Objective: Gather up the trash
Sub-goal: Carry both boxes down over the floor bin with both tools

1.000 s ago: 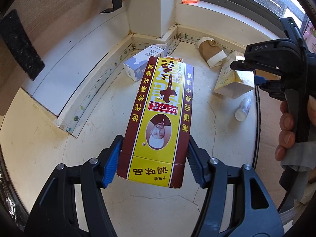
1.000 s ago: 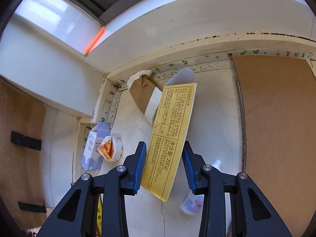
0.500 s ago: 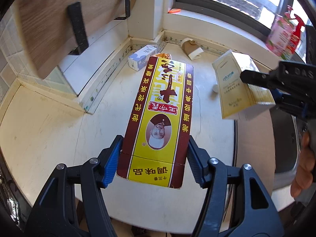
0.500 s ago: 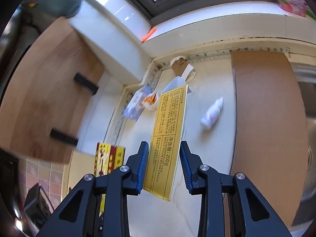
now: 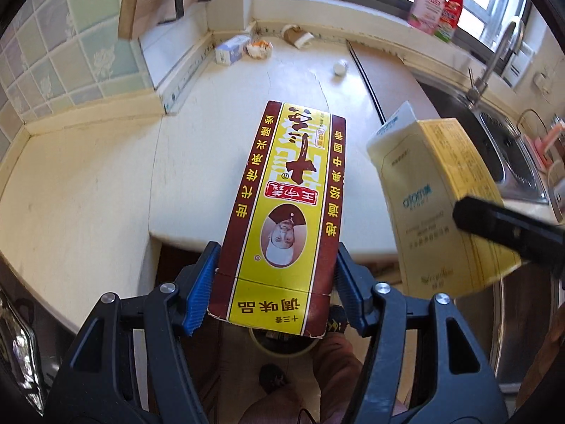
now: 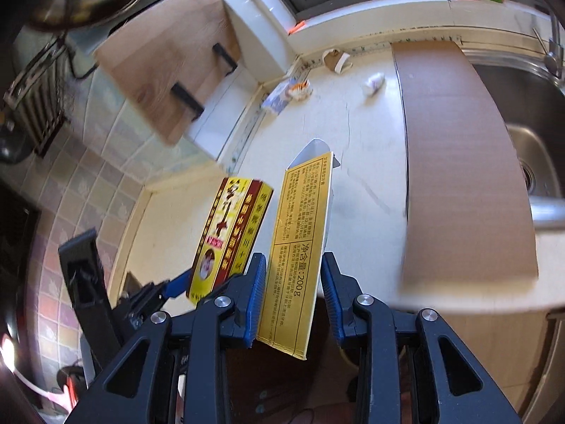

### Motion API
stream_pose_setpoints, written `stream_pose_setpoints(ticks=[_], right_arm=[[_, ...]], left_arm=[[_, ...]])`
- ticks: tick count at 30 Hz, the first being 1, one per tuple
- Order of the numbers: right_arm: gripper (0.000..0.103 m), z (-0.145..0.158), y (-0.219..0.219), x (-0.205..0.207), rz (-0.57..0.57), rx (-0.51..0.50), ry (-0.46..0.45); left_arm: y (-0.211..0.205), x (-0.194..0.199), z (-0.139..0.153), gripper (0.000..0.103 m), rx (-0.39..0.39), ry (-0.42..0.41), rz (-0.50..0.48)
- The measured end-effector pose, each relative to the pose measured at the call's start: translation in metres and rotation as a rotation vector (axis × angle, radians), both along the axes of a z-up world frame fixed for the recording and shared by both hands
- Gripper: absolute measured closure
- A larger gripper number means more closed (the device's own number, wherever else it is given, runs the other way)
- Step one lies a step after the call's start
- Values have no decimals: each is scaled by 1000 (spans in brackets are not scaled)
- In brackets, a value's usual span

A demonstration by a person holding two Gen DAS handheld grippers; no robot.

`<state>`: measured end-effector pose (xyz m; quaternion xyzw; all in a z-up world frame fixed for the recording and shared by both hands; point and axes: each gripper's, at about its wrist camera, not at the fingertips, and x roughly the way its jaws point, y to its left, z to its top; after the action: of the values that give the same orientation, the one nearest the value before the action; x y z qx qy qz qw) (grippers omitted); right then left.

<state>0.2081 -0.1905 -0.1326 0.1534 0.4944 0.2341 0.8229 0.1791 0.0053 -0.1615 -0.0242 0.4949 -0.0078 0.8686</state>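
Note:
My left gripper (image 5: 273, 291) is shut on a long yellow and brown seasoning box (image 5: 287, 208), held above the counter's front edge. It also shows in the right wrist view (image 6: 226, 236). My right gripper (image 6: 291, 295) is shut on a pale yellow carton (image 6: 300, 243), held level beside it; it also shows in the left wrist view (image 5: 438, 205). Left on the counter at the back are a blue and white box (image 5: 231, 49), an orange wrapper (image 5: 259, 49), a brown paper cup (image 5: 295, 35) and a small white bottle (image 5: 339, 68).
A cream counter (image 5: 106, 162) runs to a tiled wall. A brown mat (image 6: 459, 162) and a steel sink (image 6: 536, 134) lie to the right. A wooden shelf (image 6: 166, 56) hangs over the back left. A round bin rim (image 5: 282, 348) shows below the counter edge.
Both grippers have pulled back from the counter's rear toward its front edge, each still holding its box. The remaining trash now looks far away.

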Motion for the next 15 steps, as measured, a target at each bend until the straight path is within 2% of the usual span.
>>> stream_pose_setpoints(ticks=[7,11,15], right_arm=[[73,-53,21,-88,99,-121,63],[73,-98,25,-111,124,-160,134],[73,-161,22,-116,125,-188,219]], left_arm=[[-2,-59,-48,44,-20,106,-46],[-6,-78,-94,44,-17,186,-39],[-11,-89,-150,44,-24,271,-30]])
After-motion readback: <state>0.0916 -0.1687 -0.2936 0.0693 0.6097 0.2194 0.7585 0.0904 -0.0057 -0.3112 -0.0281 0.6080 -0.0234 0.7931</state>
